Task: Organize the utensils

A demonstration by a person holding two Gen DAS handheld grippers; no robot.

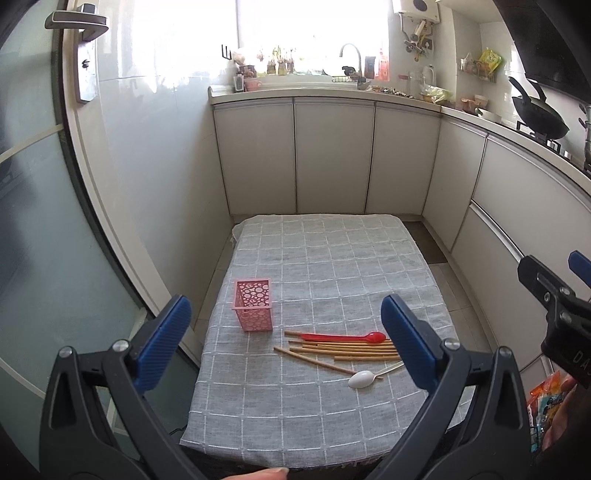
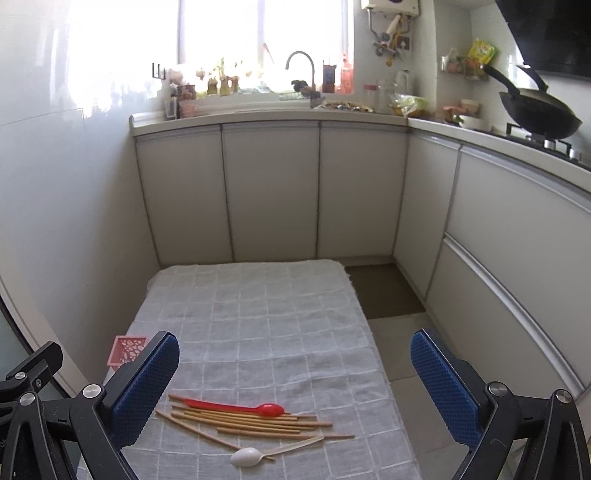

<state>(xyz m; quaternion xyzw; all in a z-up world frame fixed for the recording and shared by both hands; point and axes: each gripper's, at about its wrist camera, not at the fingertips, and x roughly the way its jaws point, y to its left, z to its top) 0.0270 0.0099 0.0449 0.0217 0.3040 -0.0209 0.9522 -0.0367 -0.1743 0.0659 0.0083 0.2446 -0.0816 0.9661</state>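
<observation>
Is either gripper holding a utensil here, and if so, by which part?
Nothing is held. The left gripper and right gripper are both open and empty above the table; the chopsticks and spoons lie loose.

Bright window [image 2: 258, 33] glare, fisheye-bent edges, maybe soft

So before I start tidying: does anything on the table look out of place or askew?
Nothing is spilled or broken. The pink holder stands upright, with nothing seen in it. The chopsticks lie loosely fanned, one skewed diagonally, the red spoon on top, the white spoon at their near edge. Both grippers are open.
</observation>
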